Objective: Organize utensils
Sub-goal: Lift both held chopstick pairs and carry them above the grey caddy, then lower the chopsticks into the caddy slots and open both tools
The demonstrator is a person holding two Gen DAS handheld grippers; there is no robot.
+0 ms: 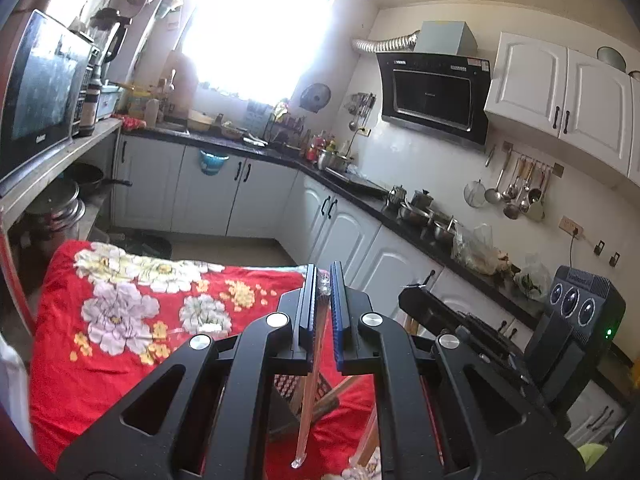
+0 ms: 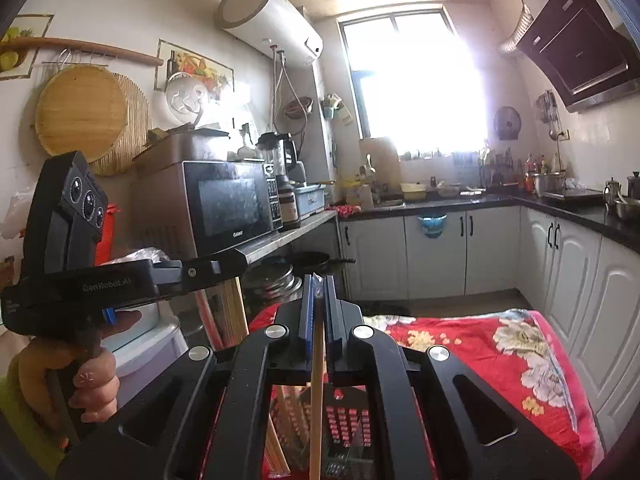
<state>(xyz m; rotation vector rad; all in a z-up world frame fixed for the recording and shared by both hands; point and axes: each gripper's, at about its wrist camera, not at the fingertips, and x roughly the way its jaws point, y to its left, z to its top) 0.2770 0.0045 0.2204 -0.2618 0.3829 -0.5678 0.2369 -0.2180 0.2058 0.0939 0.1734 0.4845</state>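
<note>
Chopsticks in both grippers: left gripper [image 1: 323,280] pinches a clear chopstick [image 1: 310,392], right gripper [image 2: 319,280] a wooden chopstick [image 2: 318,392], each hanging over the perforated holder [image 2: 348,428] on the near red cloth [image 1: 120,320]; tips look just above it; lower straight before releasing

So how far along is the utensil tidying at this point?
Partway, it seems. Wooden chopsticks already stand in the perforated holder. In hand: the left gripper pinches a clear utensil, and the right gripper holds a wooden chopstick over the holder. Both are not yet dropped in.
</note>
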